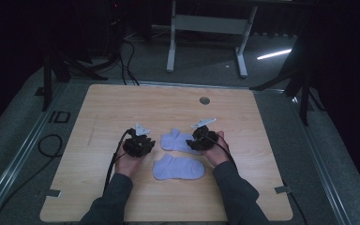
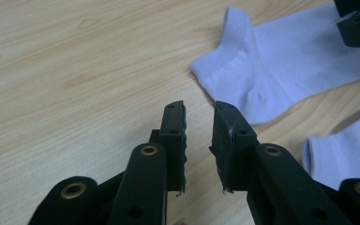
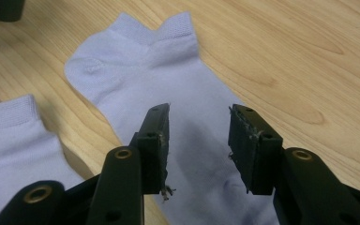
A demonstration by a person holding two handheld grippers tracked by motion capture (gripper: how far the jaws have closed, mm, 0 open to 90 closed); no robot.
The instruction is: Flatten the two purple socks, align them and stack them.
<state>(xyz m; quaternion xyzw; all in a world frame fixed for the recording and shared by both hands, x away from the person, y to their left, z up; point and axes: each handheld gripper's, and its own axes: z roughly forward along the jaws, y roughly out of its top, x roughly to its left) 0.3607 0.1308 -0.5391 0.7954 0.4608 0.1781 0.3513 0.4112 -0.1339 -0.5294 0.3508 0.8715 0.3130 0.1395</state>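
Note:
Two pale lavender ankle socks lie flat on the wooden table (image 1: 122, 108). The far sock (image 1: 176, 139) (image 2: 286, 61) (image 3: 140, 61) has its cuff to the left. Just in front of it lies the near sock (image 1: 178, 168) (image 2: 347, 150) (image 3: 9, 136). My right gripper (image 1: 198, 139) (image 3: 199, 122) hovers open over the far sock's foot part, with the fabric showing between its jaws. Left of the far sock's cuff, my left gripper (image 1: 143, 142) (image 2: 199, 117) stands over bare wood, its jaws a narrow gap apart and holding nothing.
A round grommet hole (image 1: 205, 100) sits near the table's far edge. Cables (image 1: 115, 161) trail from the grippers toward the near edge. Beyond the table are a white desk frame (image 1: 206, 28) and dark stands on the grey floor.

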